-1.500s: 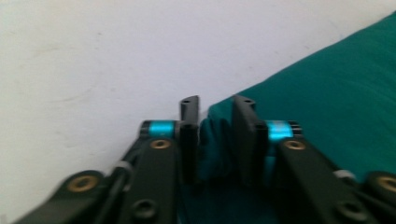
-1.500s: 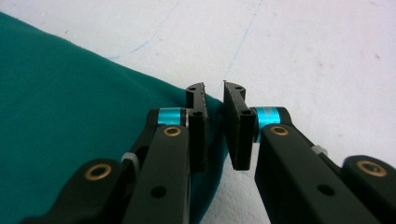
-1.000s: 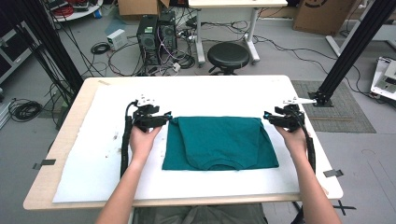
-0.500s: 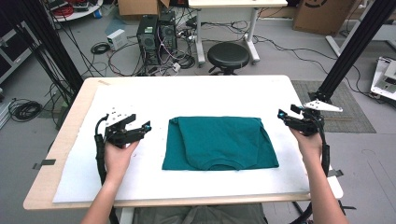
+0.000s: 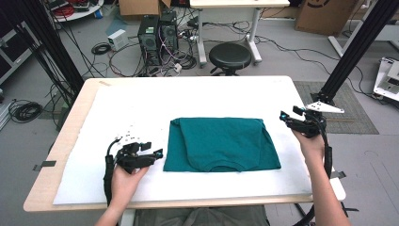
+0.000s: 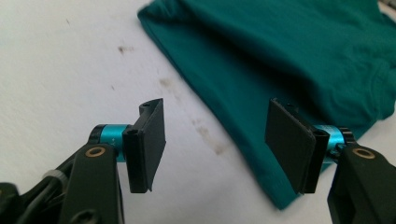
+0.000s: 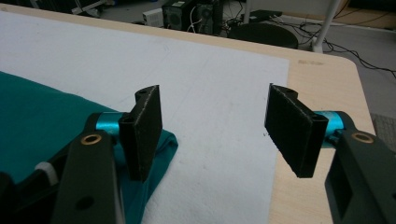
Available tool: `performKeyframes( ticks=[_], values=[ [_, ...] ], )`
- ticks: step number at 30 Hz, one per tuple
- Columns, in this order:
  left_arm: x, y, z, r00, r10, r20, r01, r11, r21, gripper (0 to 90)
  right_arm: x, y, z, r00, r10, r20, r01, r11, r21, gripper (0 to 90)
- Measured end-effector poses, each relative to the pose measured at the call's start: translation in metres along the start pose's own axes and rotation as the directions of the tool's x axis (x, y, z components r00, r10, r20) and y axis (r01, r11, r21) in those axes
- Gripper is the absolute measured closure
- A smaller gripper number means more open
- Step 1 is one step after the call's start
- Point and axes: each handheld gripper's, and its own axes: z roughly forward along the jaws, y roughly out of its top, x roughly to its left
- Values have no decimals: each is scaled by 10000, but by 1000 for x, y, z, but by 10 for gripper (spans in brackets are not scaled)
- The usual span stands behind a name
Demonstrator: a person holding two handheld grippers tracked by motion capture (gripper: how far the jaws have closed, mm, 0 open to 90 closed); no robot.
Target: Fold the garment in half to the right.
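My jaws wear matt black pads, finely rough like foam, on glossy teal metal collars. The teal shirt point(image 5: 221, 143) at mid-frame is soft, matt knit cloth. The white sheet point(image 5: 141, 108) under it looks like felt, perhaps paper, faintly stained. The surface point(image 5: 70, 141) edge is pale, smooth wood.

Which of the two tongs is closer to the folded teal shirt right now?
The left tongs, open, almost at the near-left corner of the teal shirt. The right tongs, also open, sit farther off its right edge.

Even, bright overhead light; soft shadows; high view slightly blurred.
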Motion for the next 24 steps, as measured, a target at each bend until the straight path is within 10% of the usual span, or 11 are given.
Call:
performKeyframes(
  ticks=[3, 6, 12, 20, 24],
  values=[
    [-1, -8, 1, 9971, -687, 320, 674, 9969, 402, 381, 2, 0, 1, 10000, 19, -1, -19, 9999, 127, 376],
    [-2, -17, 4, 9815, -1684, 910, 1611, 9835, 817, 378, 3, 0, 2, 10000, -51, 3, 51, 10000, 80, 376],
    [-10, -18, 8, 9754, -1985, 954, 1928, 9790, 662, 371, 4, 1, 1, 9998, -173, 9, 173, 9998, -25, 376],
    [-29, -9, 37, 9481, -2638, 1773, 2555, 9644, 683, 388, 5, 1, 2, 9996, -264, -26, 264, 9996, -25, 376],
    [-37, -4, 48, 9512, -2568, 1713, 2489, 9663, 662, 392, 8, 1, 2, 9997, -251, -32, 251, 9997, 44, 376]
  ],
)
